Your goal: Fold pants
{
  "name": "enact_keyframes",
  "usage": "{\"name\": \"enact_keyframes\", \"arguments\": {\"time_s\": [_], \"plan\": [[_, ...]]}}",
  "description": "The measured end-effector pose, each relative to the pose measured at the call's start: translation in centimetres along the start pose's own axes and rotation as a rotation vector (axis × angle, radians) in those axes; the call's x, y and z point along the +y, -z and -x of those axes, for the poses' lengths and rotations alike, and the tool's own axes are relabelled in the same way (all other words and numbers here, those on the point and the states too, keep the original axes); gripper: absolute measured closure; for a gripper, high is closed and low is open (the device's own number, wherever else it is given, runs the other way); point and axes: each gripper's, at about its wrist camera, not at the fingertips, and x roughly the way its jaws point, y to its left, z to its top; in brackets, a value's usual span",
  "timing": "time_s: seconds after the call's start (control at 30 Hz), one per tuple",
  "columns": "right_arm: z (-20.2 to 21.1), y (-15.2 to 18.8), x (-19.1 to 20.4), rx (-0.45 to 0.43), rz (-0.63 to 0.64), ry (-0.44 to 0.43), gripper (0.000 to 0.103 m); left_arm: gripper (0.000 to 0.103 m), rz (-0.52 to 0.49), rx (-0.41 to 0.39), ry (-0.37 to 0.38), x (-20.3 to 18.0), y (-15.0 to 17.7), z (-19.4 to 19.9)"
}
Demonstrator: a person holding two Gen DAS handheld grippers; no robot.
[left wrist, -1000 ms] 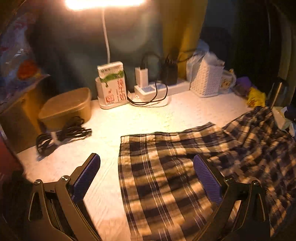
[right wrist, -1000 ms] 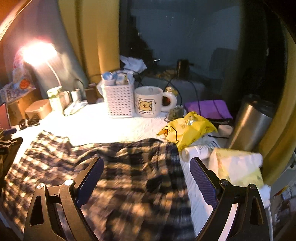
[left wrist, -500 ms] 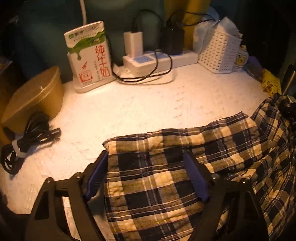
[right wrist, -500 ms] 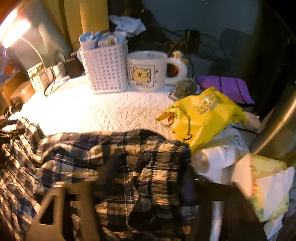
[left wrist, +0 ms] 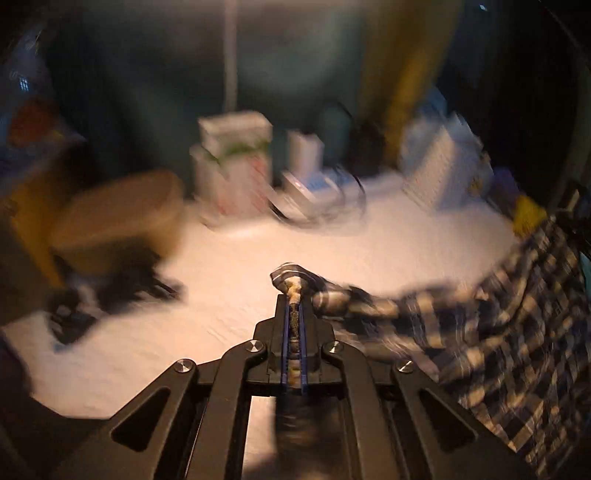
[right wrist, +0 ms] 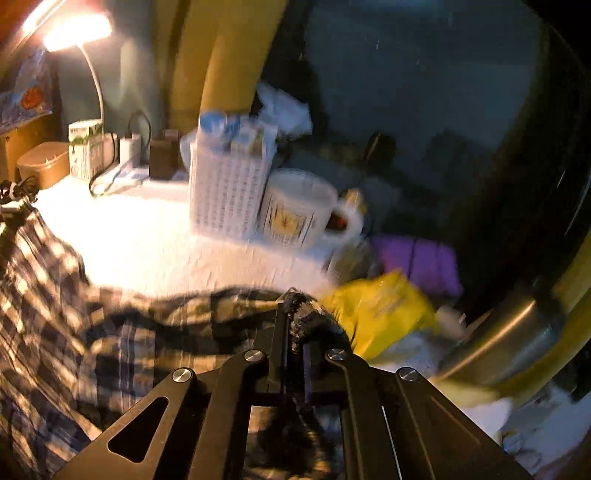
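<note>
Left tongs (left wrist: 293, 295): jaws have just been closing and now pinch a bunched corner of the plaid pants (left wrist: 517, 332) at the hem end, cloth squeezed up between the pads. Right tongs (right wrist: 293, 314): jaws likewise just closing, now clamped on a dark wad of the same garment at its opposite end, judged the waistband. Holding both ends at once suggests the first fold is about to be carried over.

Pants: spread across the near part of the white desk (left wrist: 229, 295), stretched between the two grips, checks blurred in both views.

Middle ground, left view: coiled black cable (left wrist: 110, 291) and tan lidded box (left wrist: 118, 218), set aside to the left, well apart from the cloth. Right view: yellow bag (right wrist: 380, 310) just beside the gripped end, steel tumbler (right wrist: 509, 332) further right; the bag may catch the cloth.

Far edge: milk carton (left wrist: 236, 158), power strip (left wrist: 314, 188), white basket (right wrist: 229, 192) touching or nearly touching the bear mug (right wrist: 299, 210), purple cloth (right wrist: 417, 258). Lamp (right wrist: 74, 31) at back left lights the desk.
</note>
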Motion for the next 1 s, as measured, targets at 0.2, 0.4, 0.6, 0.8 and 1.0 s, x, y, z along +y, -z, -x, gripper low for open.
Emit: {"name": "enact_keyframes", "arguments": {"time_s": [0.2, 0.4, 0.6, 0.8, 1.0], "plan": [[1.1, -3.6, 1.0, -0.093, 0.007, 0.019, 0.098, 0.1, 0.0, -0.065, -0.046, 2.6, -2.7, 1.6], [0.5, -6.1, 1.6, -0.126, -0.008, 0.008, 0.098, 0.1, 0.018, -0.088, -0.087, 4.3, -4.7, 0.3], [-3.4, -7.4, 0.4, -0.098, -0.086, -0.018, 0.098, 0.1, 0.012, -0.104, -0.169, 6.3, -7.5, -2.1], [-9.0, -6.8, 0.7, 0.007, -0.134, -0.058, 0.098, 0.094, 0.012, 0.007, -0.179, 6.6, -7.4, -6.1], [-10.0, -6.0, 0.6, 0.041, -0.143, -0.097, 0.064, 0.021, 0.066, -0.015, -0.171, 7.5, -7.1, -4.4]]}}
